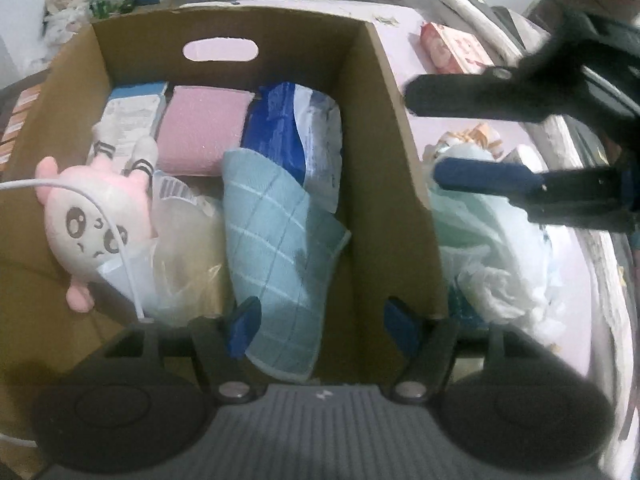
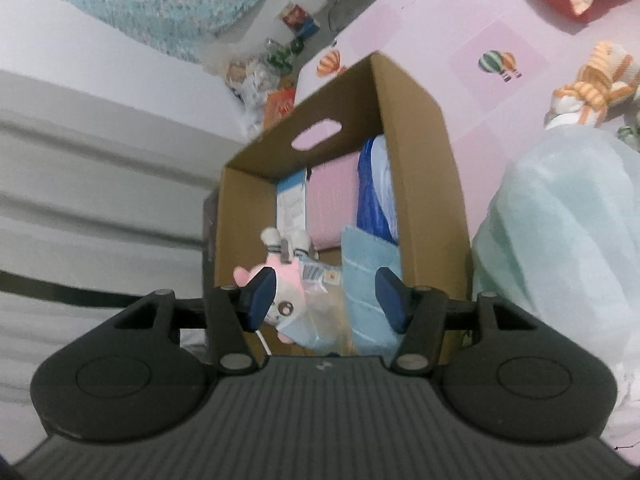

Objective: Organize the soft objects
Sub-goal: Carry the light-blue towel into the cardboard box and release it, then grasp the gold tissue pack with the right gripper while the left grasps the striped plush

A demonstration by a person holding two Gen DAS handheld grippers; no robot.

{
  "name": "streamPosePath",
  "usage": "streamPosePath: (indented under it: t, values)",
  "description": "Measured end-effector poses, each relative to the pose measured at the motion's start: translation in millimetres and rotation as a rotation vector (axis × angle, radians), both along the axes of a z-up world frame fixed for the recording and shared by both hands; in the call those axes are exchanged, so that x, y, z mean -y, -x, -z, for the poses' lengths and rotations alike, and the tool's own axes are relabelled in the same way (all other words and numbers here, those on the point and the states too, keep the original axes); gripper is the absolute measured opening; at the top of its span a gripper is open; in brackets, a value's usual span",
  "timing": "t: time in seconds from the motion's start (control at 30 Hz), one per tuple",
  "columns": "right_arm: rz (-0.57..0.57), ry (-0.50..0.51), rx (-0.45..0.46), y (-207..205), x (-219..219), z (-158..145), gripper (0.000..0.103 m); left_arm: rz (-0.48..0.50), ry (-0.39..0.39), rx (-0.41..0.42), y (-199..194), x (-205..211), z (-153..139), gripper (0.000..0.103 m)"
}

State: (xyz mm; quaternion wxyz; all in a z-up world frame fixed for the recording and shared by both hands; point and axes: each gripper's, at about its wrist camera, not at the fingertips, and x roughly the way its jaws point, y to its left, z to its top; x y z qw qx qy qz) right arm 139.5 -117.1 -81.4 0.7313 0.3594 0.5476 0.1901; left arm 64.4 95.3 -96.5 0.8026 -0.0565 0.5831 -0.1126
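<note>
Towel slumps against the box right wall; left gripper part-open around it (no squeeze), right gripper part-open, empty. Withdraw straight up.

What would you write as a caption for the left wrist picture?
Open left gripper over a cardboard box holding a blue checked towel and pink plush toy.

No text or label can be read (print on the white packet is blurred).
</note>
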Motion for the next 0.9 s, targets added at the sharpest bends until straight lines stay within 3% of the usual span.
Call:
streamPosePath:
  t: [0.07, 0.23, 0.37, 0.67, 0.9]
  values:
    - [0.024, -0.033, -0.001, 2.1, 12.4, 0.3, 0.062, -0.019, -0.002, 0.008, -0.7, 1.5, -6.1, 0.072]
    - [0.071, -0.093, 0.016, 11.5, 42.6, -1.4, 0.089, -0.058, -0.047, 0.062, -2.8, 10.1, -29.5, 0.081]
    - [0.124, -0.128, 0.008, 21.3, 71.2, 1.1, 0.102, -0.072, -0.059, 0.108, -9.1, 25.5, -47.7, 0.088]
    - [0.303, -0.124, -0.028, 51.0, 163.5, 9.8, 0.102, 0.015, -0.083, 0.209, -24.2, 89.8, -75.7, 0.095]
    - [0.43, -0.102, -0.023, 50.1, 233.3, 17.3, 0.102, 0.131, -0.139, 0.283, -50.4, 152.9, -74.2, 0.095]
